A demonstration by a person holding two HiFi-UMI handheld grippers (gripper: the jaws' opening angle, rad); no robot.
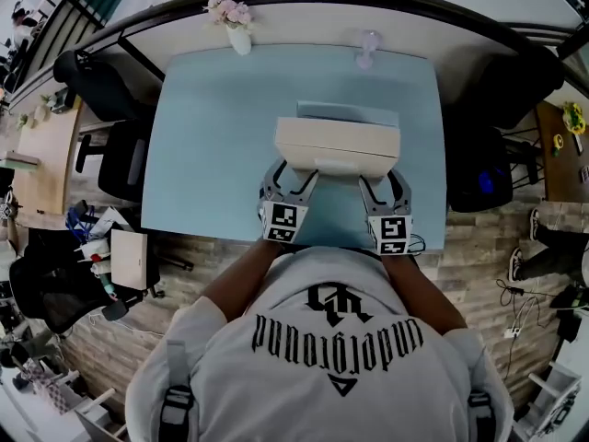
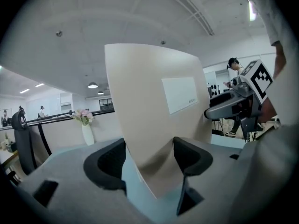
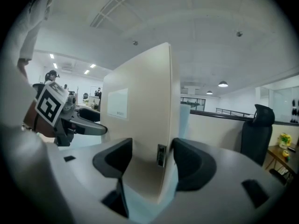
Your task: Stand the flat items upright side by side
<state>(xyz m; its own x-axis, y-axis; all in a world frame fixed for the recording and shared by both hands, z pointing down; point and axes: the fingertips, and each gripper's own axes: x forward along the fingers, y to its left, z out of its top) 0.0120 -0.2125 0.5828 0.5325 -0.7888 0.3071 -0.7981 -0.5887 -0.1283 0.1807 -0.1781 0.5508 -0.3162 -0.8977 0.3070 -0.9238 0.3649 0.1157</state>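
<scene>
The left gripper is clamped on the left end of a beige flat item, with a dark pad pressed to each face. The right gripper has its pads closed the same way on the item's right end. The two point forward and slightly inward, level with each other. Their marker cubes sit at the near ends, just ahead of the person's chest.

The beige item spans the gap between the two grippers and stands on edge. Its broad face, which carries a pale rectangular label, is turned back toward the person. The right gripper's view shows its thin side edge with a small dark slot.

Against the beige item's far face, on the outer side of each gripper's farther pad line, lies a light-blue flat item. It is upright too, and looks caught in the same grip. Whether either item's lower edge touches the table cannot be told.

Under and beyond the grippers spreads a pale blue table. At its far edge, to the left of the grippers, stands a white vase of pink flowers. Farther left is a black office chair.
</scene>
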